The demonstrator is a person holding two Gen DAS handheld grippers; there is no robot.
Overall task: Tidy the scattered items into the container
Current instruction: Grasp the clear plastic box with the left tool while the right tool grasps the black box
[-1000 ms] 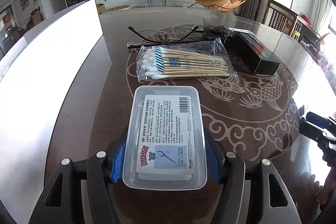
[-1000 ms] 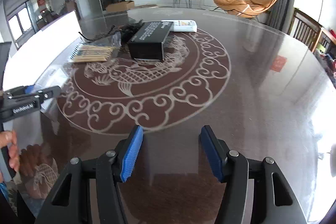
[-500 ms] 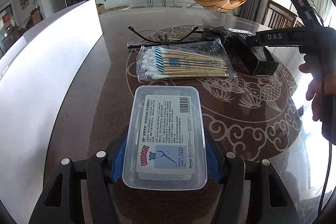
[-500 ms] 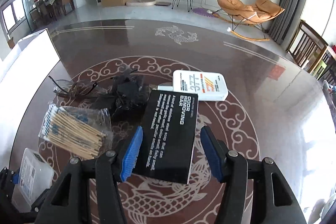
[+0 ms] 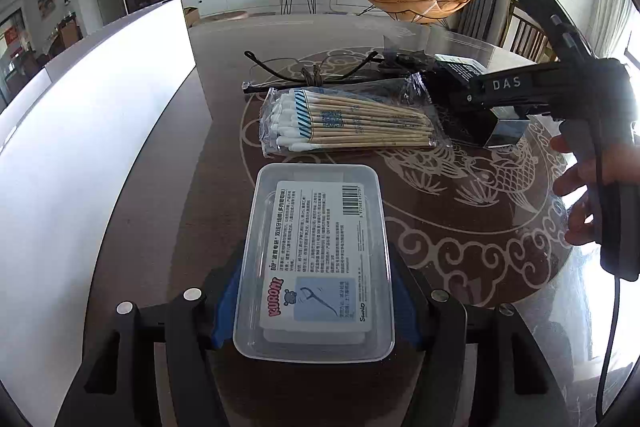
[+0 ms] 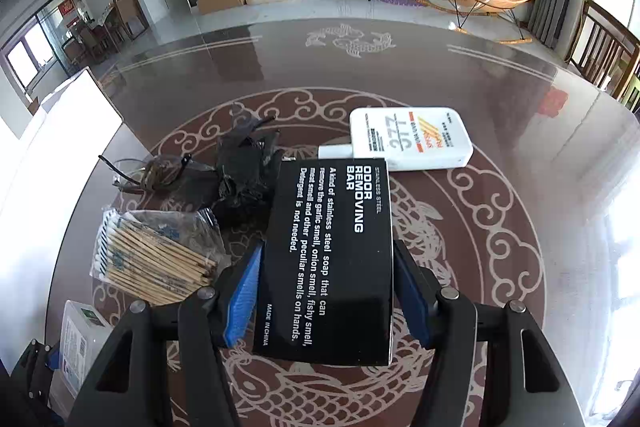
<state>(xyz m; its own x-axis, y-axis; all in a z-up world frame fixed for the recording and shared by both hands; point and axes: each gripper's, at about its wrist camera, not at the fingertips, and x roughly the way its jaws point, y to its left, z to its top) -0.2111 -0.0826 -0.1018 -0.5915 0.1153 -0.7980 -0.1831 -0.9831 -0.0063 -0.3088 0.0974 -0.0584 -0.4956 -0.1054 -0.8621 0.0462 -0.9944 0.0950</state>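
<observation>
A person's right gripper [image 6: 324,303] straddles a black carton [image 6: 328,259] labelled as an odor removing bar, its jaws spread and just widened further, the blue pads [image 6: 242,297] flanking the carton's long sides; on the left a sliver of gap shows, while on the right it cannot be told whether the pad touches. The carton lies flat at the centre of the patterned table [image 6: 520,227]. A white bottle [image 6: 412,139] rests on its side just beyond the carton at 1 o'clock, a crumpled black bag [image 6: 248,175] at 11 o'clock and a packet of cotton swabs [image 6: 156,259] at 9 o'clock. The left gripper [image 5: 314,297] pinches a clear plastic box [image 5: 316,259] of dental floss picks across its narrow width, near the table's edge at 6 o'clock in its own view, with the swab packet directly ahead at 12 o'clock. The white container wall [image 5: 100,147] stands at 9 o'clock from the held box.

The carton looks to be light, stiff card with a smooth, possibly slick print, and could dent if squeezed hard; a moderate grip across the long sides near mid-length seems best. The clear box appears rigid, light and glossy, so it could slip from the pads if tilted.
</observation>
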